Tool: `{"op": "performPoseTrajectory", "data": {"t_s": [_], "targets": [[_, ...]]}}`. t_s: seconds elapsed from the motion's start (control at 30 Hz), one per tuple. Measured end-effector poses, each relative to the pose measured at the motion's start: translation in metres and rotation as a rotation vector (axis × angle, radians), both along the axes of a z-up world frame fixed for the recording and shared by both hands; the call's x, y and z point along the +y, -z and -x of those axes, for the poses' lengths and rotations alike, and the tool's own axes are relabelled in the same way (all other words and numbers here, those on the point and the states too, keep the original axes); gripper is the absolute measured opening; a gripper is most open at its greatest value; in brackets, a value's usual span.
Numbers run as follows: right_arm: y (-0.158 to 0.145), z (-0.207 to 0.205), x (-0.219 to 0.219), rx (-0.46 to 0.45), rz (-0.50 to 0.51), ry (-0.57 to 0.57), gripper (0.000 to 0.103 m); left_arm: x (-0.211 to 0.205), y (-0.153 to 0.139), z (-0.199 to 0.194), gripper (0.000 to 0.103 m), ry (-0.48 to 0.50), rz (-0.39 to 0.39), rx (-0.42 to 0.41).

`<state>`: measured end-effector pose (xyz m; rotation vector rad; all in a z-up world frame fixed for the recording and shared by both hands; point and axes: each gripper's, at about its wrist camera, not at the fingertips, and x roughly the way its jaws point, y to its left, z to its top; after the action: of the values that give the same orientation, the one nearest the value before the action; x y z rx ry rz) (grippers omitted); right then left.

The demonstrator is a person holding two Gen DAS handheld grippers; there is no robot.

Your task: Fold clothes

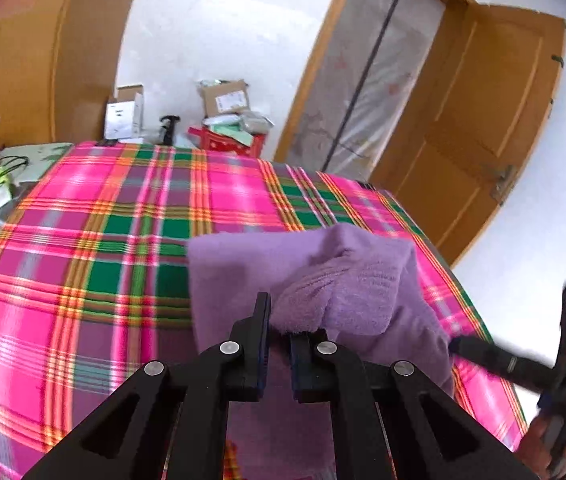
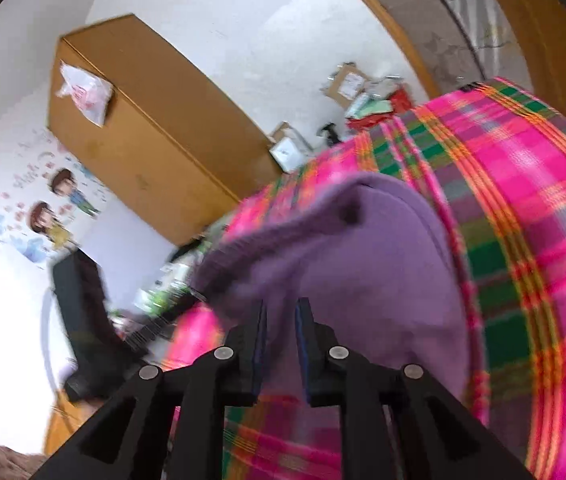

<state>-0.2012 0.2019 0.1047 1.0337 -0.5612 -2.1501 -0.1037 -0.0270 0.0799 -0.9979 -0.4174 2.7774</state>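
Overhead, white walls; a bed under a pink-and-green plaid blanket filled both views. Wooden wardrobe to one side, orange door standing ajar, cardboard boxes and clutter heaped by the far wall. Purple fleece garment lay bunched on the blanket near the bed's edge. Left tool pinched a fold of the garment's hem between narrowed fingers. Right tool tilted steeply, pushed against the purple cloth, fingers slightly apart; its grip could not be told through blur.
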Motion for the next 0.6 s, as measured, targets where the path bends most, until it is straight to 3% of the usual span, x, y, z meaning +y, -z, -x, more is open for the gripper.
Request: {"op": "performPoseTrajectory", "data": {"t_s": [0.13,0.27,0.33,0.6], "targets": [[0.006,-0.018,0.003,0.039,-0.082,0.061,0.023,-0.022,-0.006,-0.004,0.008,-0.061,0.003,0.028],[0.008,-0.03,0.009,0.074,-0.098,0.151,0.028,-0.049,-0.006,-0.006,0.008,-0.122,-0.006,0.032],[0.01,-0.028,0.007,0.061,-0.101,0.156,0.038,-0.059,-0.003,-0.007,0.008,-0.145,-0.007,0.025],[0.021,-0.006,-0.012,0.006,-0.128,0.164,0.04,-0.101,0.018,-0.016,0.008,-0.244,-0.014,-0.023]]}}
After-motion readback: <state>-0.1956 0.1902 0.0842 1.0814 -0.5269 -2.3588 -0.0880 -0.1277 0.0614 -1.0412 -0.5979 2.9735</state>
